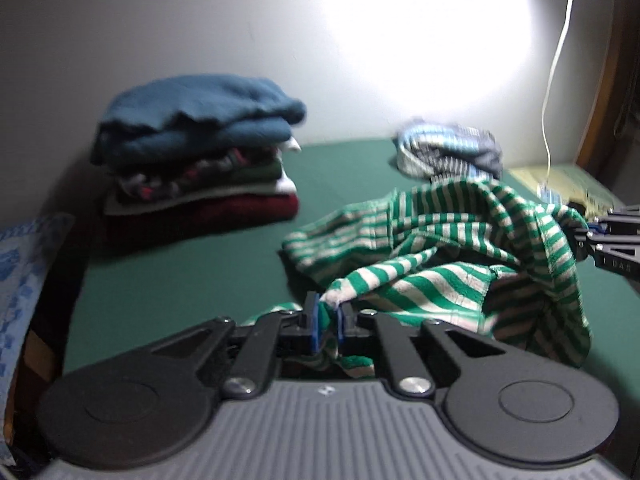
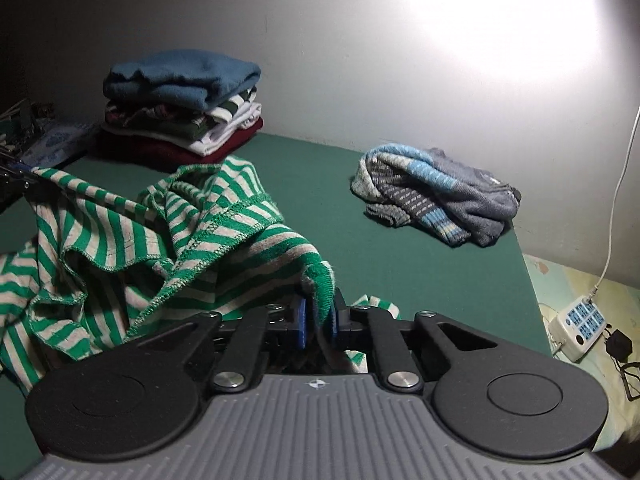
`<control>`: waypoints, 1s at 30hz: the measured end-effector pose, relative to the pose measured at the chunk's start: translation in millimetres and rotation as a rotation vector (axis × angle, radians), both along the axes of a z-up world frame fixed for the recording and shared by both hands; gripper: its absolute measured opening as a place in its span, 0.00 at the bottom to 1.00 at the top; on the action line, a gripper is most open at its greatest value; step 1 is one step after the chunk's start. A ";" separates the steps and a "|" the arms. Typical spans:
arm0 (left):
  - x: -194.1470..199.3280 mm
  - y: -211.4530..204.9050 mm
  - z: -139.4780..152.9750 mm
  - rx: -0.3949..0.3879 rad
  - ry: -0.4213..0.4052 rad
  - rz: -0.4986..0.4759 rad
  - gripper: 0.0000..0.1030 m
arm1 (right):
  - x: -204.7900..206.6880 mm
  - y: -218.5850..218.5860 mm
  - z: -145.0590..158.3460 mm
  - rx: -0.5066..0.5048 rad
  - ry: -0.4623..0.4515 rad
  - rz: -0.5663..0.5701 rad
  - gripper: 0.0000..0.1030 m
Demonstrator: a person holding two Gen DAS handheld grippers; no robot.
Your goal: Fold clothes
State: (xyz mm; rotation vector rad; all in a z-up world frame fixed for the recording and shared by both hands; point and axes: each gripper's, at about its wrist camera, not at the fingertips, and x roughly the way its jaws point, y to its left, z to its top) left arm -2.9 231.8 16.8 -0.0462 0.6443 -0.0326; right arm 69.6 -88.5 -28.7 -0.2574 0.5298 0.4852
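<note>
Motion blur softens the left wrist view. Both the left gripper [image 1: 328, 322] and the right gripper [image 2: 318, 318] are clamped on the striped shirt [image 2: 168, 240], which hangs crumpled between them over the green table [image 2: 420, 264]. Behind stand a folded pile [image 2: 180, 100], a loose sweater [image 2: 436, 196] and a glaring white wall [image 2: 360, 40].

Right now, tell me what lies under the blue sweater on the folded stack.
Under the blue sweater: folded patterned, striped and white garments, then a dark red one at the bottom on the green surface. Only their edges show.
</note>
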 end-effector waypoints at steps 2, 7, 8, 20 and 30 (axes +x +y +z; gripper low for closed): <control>-6.7 4.0 18.9 0.000 -0.048 0.021 0.08 | -3.7 0.5 18.5 0.032 -0.040 0.007 0.07; -23.0 2.9 68.7 0.035 -0.175 0.045 0.08 | -18.1 4.0 67.2 0.079 -0.171 0.029 0.06; -26.8 2.4 78.6 0.041 -0.202 0.049 0.08 | -22.4 3.6 76.9 0.083 -0.203 0.031 0.06; -94.6 -2.3 183.9 0.059 -0.485 0.064 0.08 | -73.0 -12.2 185.6 0.152 -0.488 0.036 0.05; -121.8 -10.6 261.7 0.094 -0.634 0.030 0.08 | -98.7 -28.8 268.5 0.252 -0.634 0.046 0.06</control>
